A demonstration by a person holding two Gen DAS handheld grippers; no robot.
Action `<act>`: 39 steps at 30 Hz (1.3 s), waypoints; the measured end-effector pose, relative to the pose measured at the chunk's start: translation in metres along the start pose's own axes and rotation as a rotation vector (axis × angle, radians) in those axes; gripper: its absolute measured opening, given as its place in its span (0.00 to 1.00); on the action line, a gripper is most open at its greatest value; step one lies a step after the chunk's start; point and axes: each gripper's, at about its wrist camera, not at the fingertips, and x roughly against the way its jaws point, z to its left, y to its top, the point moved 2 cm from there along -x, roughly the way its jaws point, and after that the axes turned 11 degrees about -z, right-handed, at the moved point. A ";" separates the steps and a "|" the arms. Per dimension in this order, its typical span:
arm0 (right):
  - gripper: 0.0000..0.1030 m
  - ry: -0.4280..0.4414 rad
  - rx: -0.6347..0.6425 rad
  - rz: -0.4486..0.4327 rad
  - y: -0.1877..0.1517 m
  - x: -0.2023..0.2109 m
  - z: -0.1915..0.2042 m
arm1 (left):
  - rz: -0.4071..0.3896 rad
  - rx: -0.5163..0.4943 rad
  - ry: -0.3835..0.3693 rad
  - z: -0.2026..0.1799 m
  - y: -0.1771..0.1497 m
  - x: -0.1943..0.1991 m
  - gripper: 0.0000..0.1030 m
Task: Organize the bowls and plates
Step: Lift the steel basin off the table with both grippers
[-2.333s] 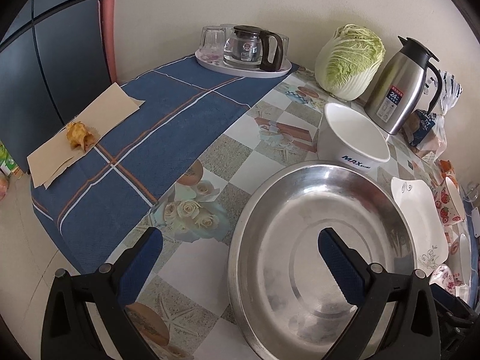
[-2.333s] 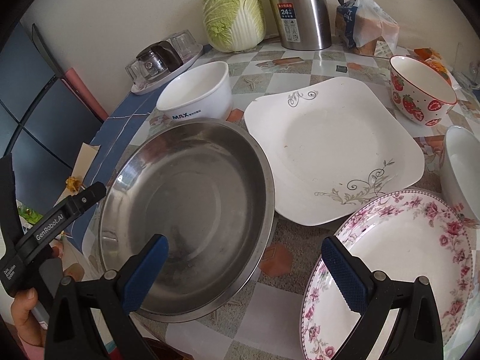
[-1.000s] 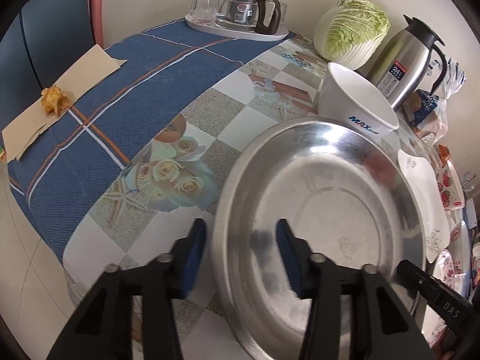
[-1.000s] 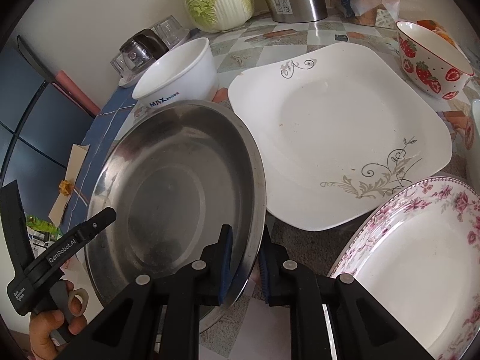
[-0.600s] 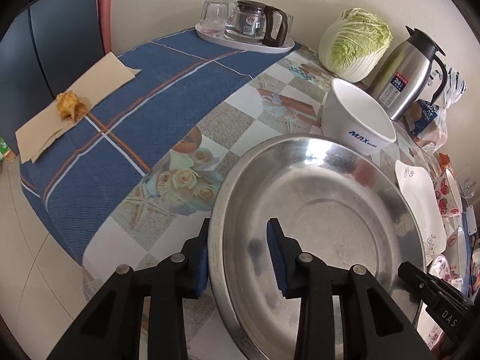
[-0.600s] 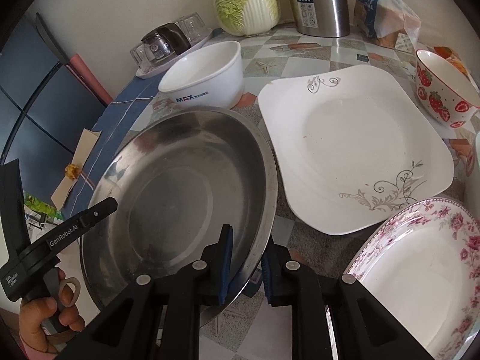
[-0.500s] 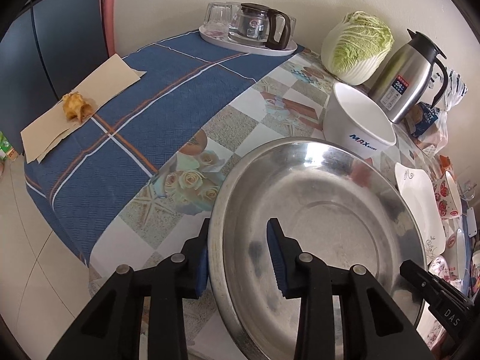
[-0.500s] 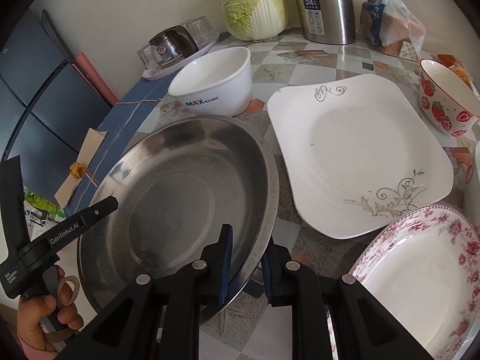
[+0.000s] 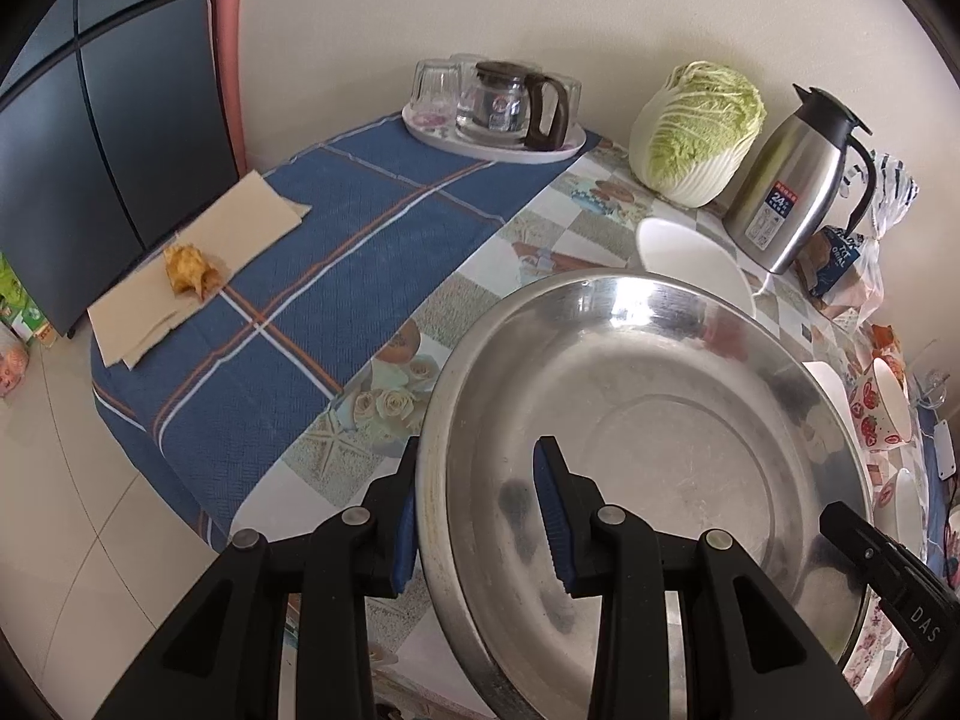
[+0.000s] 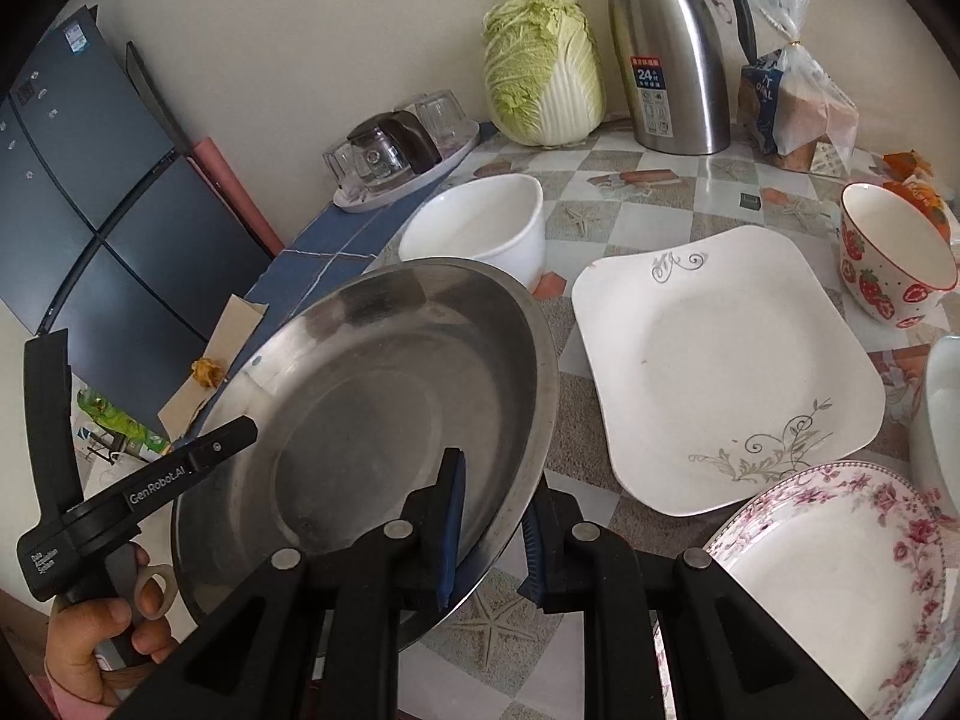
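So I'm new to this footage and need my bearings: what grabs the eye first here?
The big steel basin dominates, lifted at the table's near edge with the left claw and right claw each clamped on its rim. Right of it lies a square white plate; a napa cabbage and steel thermos stand by the wall.

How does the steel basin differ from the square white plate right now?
The steel basin is round, bare metal, and clamped at its rim by both the left gripper and right gripper. The square white plate has grey scrollwork and lies flat and ungripped. Both are empty.
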 end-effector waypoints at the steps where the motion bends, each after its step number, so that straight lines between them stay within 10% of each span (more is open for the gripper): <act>1: 0.19 0.003 -0.004 -0.007 0.002 0.003 0.000 | -0.004 -0.004 -0.004 -0.003 0.002 0.002 0.36; 39: 0.19 -0.249 -0.251 -0.400 0.060 0.138 -0.139 | -0.036 -0.252 -0.224 -0.236 0.048 0.018 0.36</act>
